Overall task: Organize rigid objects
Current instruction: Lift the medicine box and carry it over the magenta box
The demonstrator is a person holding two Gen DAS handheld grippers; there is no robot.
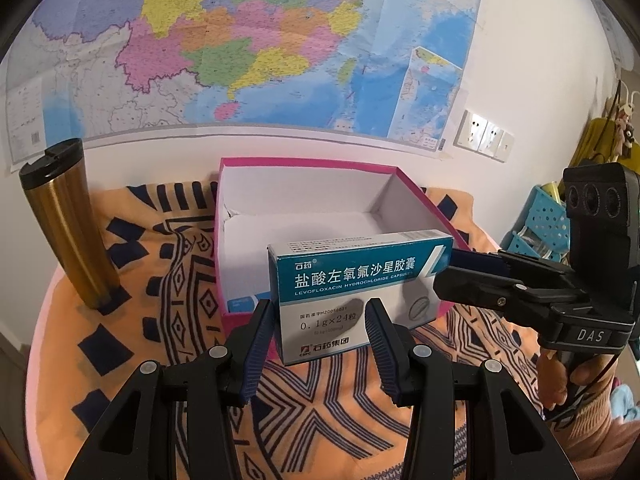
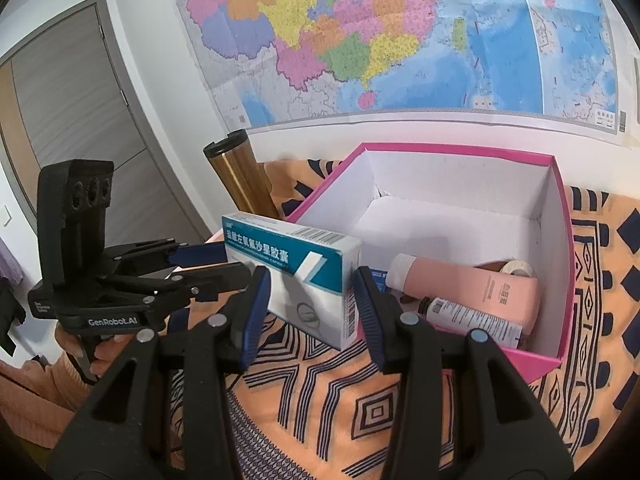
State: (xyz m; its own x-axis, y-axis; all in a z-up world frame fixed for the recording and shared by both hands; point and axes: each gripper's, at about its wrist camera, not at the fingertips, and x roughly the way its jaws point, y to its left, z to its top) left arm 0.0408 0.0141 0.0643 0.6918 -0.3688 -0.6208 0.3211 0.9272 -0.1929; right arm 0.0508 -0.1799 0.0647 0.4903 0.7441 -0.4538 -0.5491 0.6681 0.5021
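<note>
A teal and white medicine box [image 1: 360, 292] stands upright in front of the pink storage box [image 1: 312, 168]. My left gripper [image 1: 318, 320] is open, its jaws either side of the box's lower front. My right gripper [image 2: 310, 292] holds the medicine box [image 2: 308, 280] by its end, jaws closed against it; it shows in the left wrist view [image 1: 472, 276] at the box's right end. Inside the pink box [image 2: 560, 240] lie a pink tube [image 2: 468, 284], a small white bottle [image 2: 472, 318] and a tape roll [image 2: 518, 269].
A gold tumbler [image 1: 68, 224] with a black lid stands on the left of the patterned orange cloth [image 1: 328, 412]. A wall map [image 1: 248, 40] hangs behind. Blue baskets [image 1: 544, 220] are at the far right. A grey door [image 2: 60, 100] is on the left.
</note>
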